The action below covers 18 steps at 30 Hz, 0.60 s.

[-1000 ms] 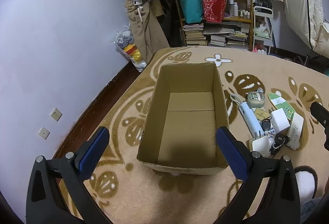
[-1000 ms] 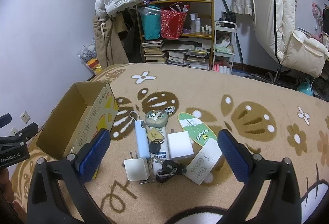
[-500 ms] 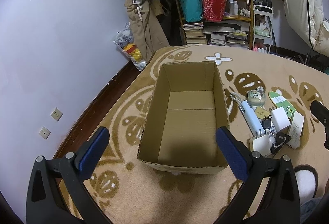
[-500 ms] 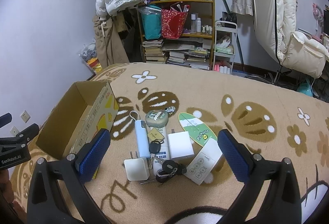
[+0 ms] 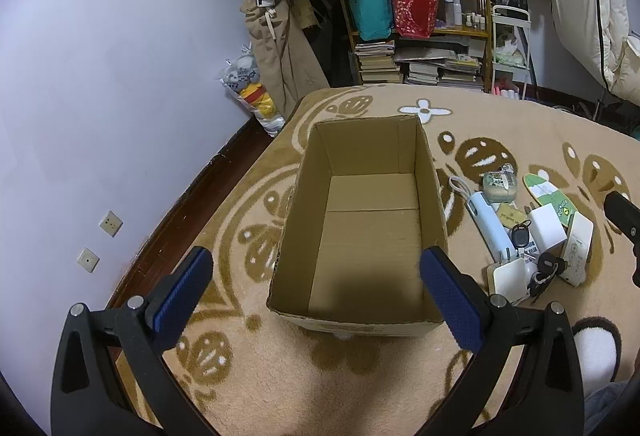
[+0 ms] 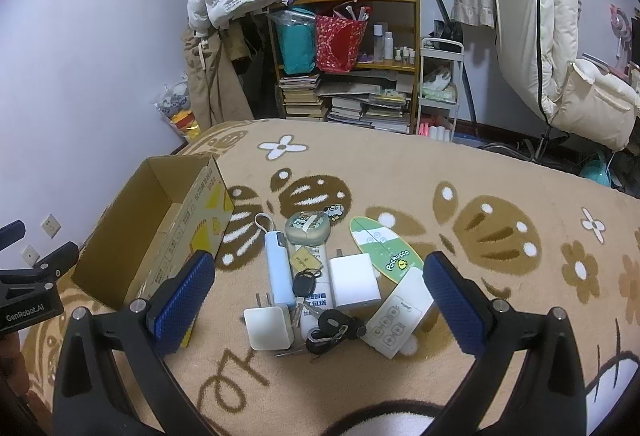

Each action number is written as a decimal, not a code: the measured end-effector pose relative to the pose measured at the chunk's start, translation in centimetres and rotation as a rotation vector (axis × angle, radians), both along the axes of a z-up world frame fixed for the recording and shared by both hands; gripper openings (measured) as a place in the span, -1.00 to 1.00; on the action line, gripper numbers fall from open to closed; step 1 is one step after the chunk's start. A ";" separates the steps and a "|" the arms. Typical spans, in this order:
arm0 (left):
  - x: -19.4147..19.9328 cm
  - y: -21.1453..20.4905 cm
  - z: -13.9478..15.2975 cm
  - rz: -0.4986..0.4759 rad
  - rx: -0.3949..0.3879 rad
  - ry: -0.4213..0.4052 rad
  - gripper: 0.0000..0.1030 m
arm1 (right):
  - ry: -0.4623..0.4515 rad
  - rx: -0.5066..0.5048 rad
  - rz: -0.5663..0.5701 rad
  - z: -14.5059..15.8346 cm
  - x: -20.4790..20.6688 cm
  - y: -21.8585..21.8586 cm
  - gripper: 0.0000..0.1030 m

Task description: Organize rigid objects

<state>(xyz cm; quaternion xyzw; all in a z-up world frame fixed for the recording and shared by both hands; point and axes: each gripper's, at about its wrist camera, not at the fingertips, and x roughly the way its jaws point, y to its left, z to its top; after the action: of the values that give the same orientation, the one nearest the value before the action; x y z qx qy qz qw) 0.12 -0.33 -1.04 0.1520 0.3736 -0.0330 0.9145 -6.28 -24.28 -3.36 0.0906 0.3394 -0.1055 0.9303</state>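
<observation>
**Both grippers wide, box empty, clutter waiting beside it**

Here's the cardboard box [image 5: 362, 224], open-topped on the patterned carpet [image 6: 500, 195], nothing inside but bare cardboard. The left gripper [image 5: 316, 286] hangs above the box's near end, jaws spread wide, holding nothing.

Over to the right of the box, the pile: the pale blue power bank [image 6: 278, 270] lies nearest the box, its cord loop pointing away. Just past it sits the round grey-green case [image 6: 307, 230], and beyond that the green oval Pochacco card [image 6: 385, 248]. The white square charger [image 6: 354, 282] rests in the middle of the heap, the white plug adapter [image 6: 267, 328] at the near edge, black car keys [image 6: 330, 328] tangled beside it, and the white remote [image 6: 400, 316] leaning at the far right side.

The right gripper [image 6: 318, 294] hovers over this pile, jaws parted wide, empty.
</observation>
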 end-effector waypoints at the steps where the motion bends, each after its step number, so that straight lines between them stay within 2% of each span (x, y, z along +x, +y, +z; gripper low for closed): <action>1: 0.0 0.0 0.0 0.000 -0.001 0.000 0.99 | 0.000 0.001 0.000 0.0 0.0 0.0 1.00; 18: 0.0 0.0 -0.1 0.009 -0.010 0.000 0.99 | 0.004 -0.006 0.003 0.1 0.1 0.2 1.00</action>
<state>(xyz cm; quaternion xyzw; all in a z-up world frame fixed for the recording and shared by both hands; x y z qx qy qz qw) 0.09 -0.34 -1.11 0.1457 0.3739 -0.0308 0.9154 -6.20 -24.12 -3.24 0.0873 0.3410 -0.1053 0.9300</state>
